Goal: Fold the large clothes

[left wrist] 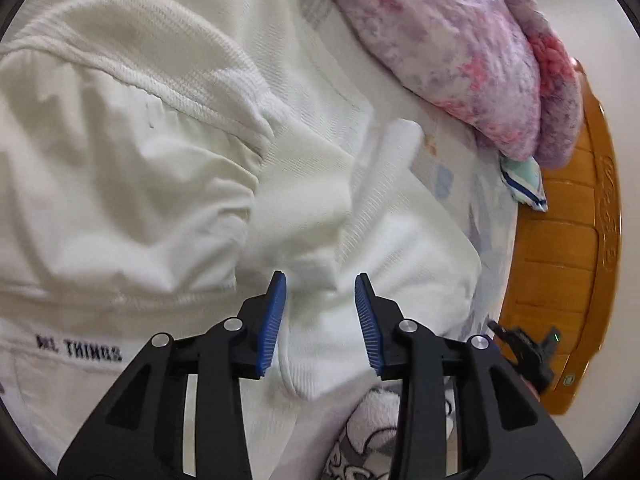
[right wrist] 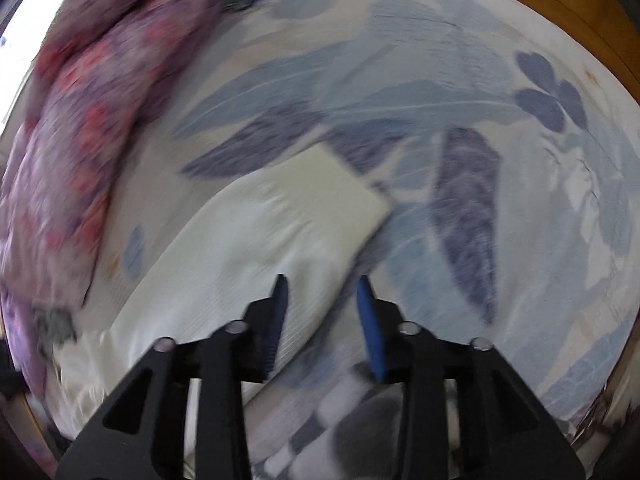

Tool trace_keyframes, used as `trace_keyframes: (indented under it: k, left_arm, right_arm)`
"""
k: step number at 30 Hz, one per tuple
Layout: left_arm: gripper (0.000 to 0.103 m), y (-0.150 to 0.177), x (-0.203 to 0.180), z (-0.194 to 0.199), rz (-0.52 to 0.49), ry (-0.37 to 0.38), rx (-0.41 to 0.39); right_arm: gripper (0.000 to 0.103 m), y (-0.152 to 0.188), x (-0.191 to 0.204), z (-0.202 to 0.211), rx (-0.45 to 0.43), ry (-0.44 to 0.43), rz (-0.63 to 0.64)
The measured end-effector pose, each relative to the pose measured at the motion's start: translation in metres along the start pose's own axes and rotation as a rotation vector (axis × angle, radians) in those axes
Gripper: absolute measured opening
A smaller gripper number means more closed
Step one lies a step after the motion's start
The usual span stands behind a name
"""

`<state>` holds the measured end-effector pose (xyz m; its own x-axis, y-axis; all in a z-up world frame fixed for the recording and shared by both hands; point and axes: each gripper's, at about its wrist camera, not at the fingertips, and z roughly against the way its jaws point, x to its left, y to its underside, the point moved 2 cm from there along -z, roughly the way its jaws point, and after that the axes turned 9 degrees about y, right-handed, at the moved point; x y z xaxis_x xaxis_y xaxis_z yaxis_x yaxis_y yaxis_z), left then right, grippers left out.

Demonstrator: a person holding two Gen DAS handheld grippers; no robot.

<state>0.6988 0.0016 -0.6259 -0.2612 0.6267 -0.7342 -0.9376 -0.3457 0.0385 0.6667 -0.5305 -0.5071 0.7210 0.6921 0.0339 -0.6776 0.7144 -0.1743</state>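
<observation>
A large white sweatshirt (left wrist: 120,168) with small black lettering lies rumpled on the bed and fills the left wrist view. My left gripper (left wrist: 320,284) hovers just over it, blue pads apart. A raised fold of the white fabric (left wrist: 292,364) runs between the jaws, and neither pad presses on it. In the blurred right wrist view, one white sleeve (right wrist: 248,264) stretches across the sheet and ends in a ribbed cuff (right wrist: 340,196). My right gripper (right wrist: 322,284) stands open above the sleeve's right edge, gripping nothing.
A pink-and-purple fleece blanket (left wrist: 460,52) (right wrist: 80,120) is heaped beside the garment. The bedsheet (right wrist: 440,100) has a blue leaf print. An orange wooden bed frame (left wrist: 560,240) borders the mattress. A grey-and-white plush cloth (left wrist: 372,432) lies under the left gripper.
</observation>
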Motion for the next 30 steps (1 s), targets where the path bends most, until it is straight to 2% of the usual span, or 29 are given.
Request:
trace_keyframes:
  k: [3, 7, 11, 12, 14, 15, 16, 20, 25, 30]
  left_arm:
    - [0.036, 0.011, -0.011, 0.021, -0.053, -0.011, -0.045]
    - [0.037, 0.015, -0.009, 0.028, -0.105, -0.11, -0.09]
    - [0.037, 0.008, 0.007, 0.009, -0.12, -0.251, -0.047]
    - [0.037, 0.007, 0.014, -0.003, -0.127, -0.301, -0.005]
    - [0.037, 0.007, 0.021, -0.015, -0.13, -0.334, 0.028]
    - [0.037, 0.007, 0.022, -0.018, -0.139, -0.345, 0.037]
    - [0.037, 0.007, 0.023, -0.019, -0.138, -0.345, 0.043]
    - [0.037, -0.001, 0.03, -0.018, -0.1, -0.33, 0.076]
    - [0.037, -0.006, 0.035, -0.018, -0.088, -0.321, 0.088]
    - [0.037, -0.008, 0.035, -0.02, -0.082, -0.308, 0.106]
  right_arm:
    - [0.042, -0.01, -0.012, -0.016, 0.053, -0.042, -0.048]
    - [0.046, -0.017, -0.016, -0.043, 0.15, -0.094, -0.095]
    - [0.047, -0.018, -0.012, -0.056, 0.192, -0.122, -0.125]
    - [0.047, -0.018, -0.01, -0.059, 0.194, -0.135, -0.127]
    - [0.047, -0.015, -0.006, -0.061, 0.2, -0.162, -0.128]
    - [0.044, -0.014, -0.004, -0.064, 0.206, -0.18, -0.126]
    - [0.035, -0.012, -0.001, -0.065, 0.209, -0.159, -0.112]
    - [0.017, -0.011, 0.012, -0.053, 0.108, -0.065, 0.004]
    - [0.014, 0.001, 0.031, -0.03, -0.011, 0.061, 0.156]
    - [0.014, 0.01, 0.039, 0.0, -0.105, 0.108, 0.178]
